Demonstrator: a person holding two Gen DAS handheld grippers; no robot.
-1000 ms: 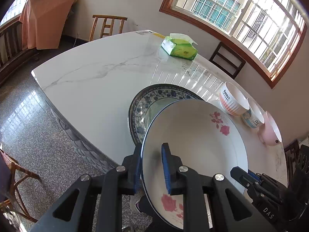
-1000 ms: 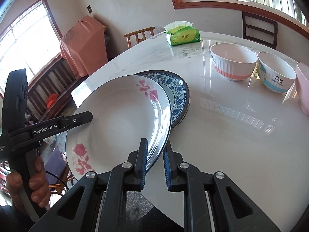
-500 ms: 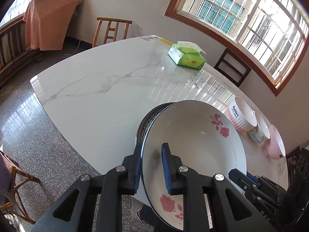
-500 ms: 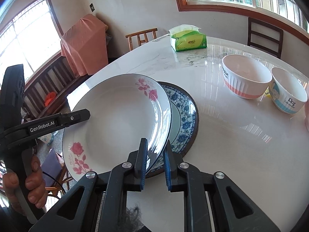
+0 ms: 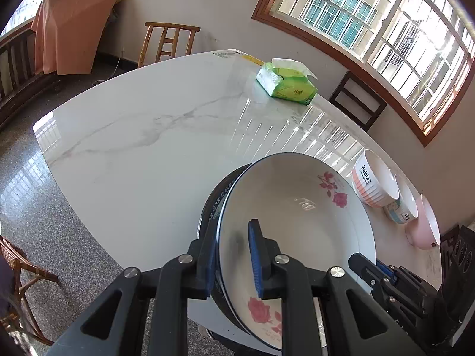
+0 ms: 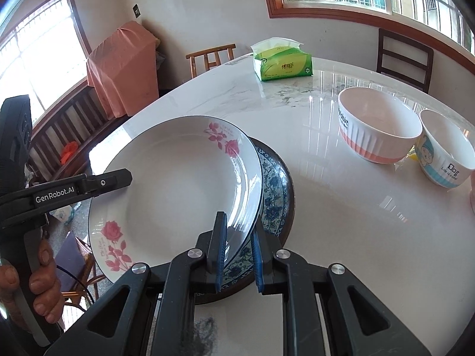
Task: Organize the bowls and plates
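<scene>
1. The white round ceramic plate with pink rose prints (image 6: 178, 184) is held tilted over the blue-and-white floral patterned plate (image 6: 276, 195), which lies on the white marble-look table (image 6: 341, 237) near its edge.
2. The rose plate's rim is clamped by the left gripper (image 5: 231, 255) on one side and by the right gripper (image 6: 239, 252) on the other, blue pads pressed against it.
3. The left tool's handle is grasped by a hand (image 6: 38, 284).
4. Three bowls are lined up well apart from the plates: a white-and-coral ribbed bowl (image 6: 377, 124), a white-and-blue cartoon bowl (image 6: 445, 151) and a pink bowl (image 5: 424, 225).
5. A green tissue pack (image 6: 282, 62) is seen at the far edge.
</scene>
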